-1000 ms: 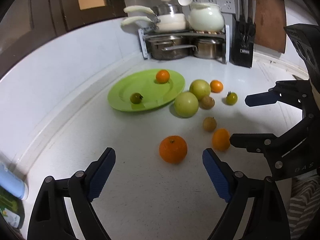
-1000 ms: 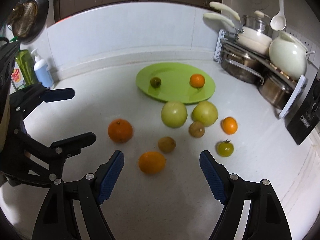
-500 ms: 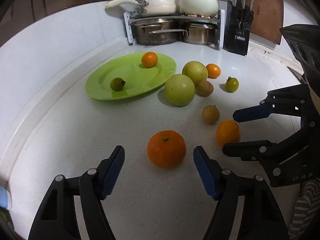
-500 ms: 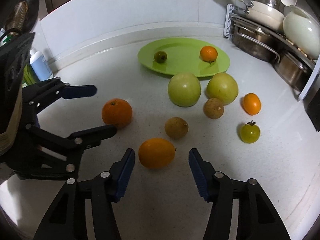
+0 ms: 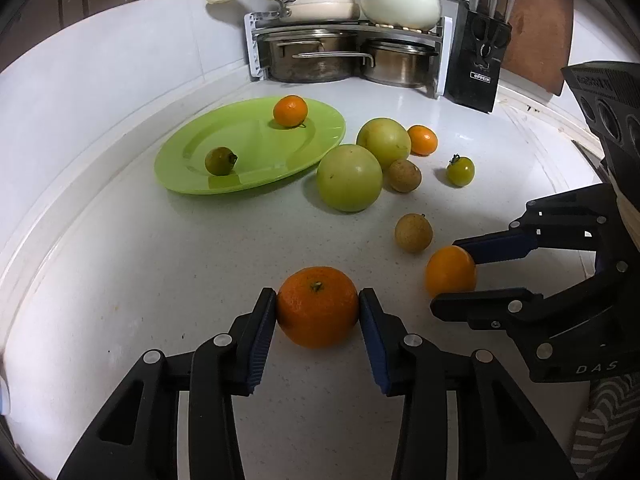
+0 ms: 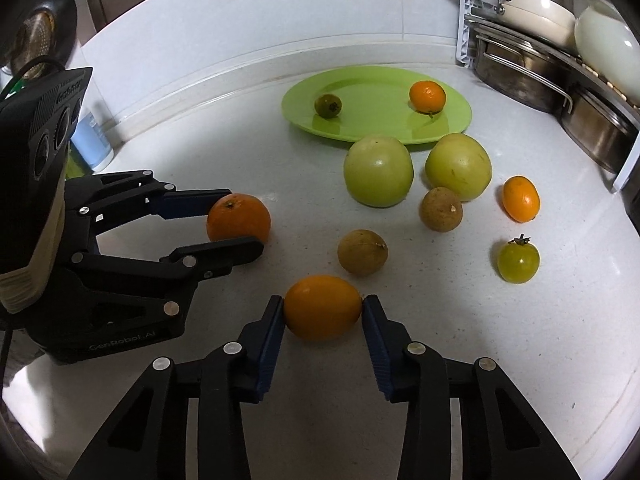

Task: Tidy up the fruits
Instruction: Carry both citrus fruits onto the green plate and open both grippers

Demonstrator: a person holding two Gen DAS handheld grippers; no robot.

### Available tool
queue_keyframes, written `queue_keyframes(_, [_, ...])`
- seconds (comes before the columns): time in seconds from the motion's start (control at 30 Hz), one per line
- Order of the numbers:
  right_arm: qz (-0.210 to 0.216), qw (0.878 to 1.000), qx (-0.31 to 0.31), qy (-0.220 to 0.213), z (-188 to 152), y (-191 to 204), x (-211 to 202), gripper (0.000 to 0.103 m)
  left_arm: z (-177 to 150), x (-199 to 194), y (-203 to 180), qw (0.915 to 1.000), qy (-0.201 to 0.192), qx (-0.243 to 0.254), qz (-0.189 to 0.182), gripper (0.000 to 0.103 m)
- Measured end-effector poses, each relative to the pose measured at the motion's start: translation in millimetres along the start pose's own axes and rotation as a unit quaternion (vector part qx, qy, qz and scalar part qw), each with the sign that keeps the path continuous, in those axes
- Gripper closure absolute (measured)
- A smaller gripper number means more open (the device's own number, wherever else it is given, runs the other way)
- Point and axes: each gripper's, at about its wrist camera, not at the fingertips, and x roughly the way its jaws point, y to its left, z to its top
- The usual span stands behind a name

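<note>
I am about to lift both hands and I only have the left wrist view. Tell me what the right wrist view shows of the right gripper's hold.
Observer: The right gripper has just been closing its jaws. Both pads now press the ends of the smooth orange fruit.
Operator: Check my left gripper from that side too.
Observer: The left gripper has just been closing as well. Seen from there, one finger sits on each side of the stemmed orange.
Operator: Report what is beyond my left hand.
Observer: A blue and white bottle stands by the wall.
</note>
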Motion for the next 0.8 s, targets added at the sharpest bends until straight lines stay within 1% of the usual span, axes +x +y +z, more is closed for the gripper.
queue_keyframes(0.37, [0.006,1.000,-0.001,-0.015,3,-1,-10,0.063,3,-17,-3,0.9997,-0.010,-0.016,0.016,0.061])
queue_keyframes(0.67, [0.008,0.999,-0.013,-0.047,11,-1,-34,0.063,11,-45,-11,0.9978,-0.031,-0.041,0.043,0.062])
queue_keyframes(0.8, [0.009,0.998,-0.020,-0.065,16,-1,-46,0.063,14,-58,-15,0.9956,-0.042,-0.060,0.059,0.062])
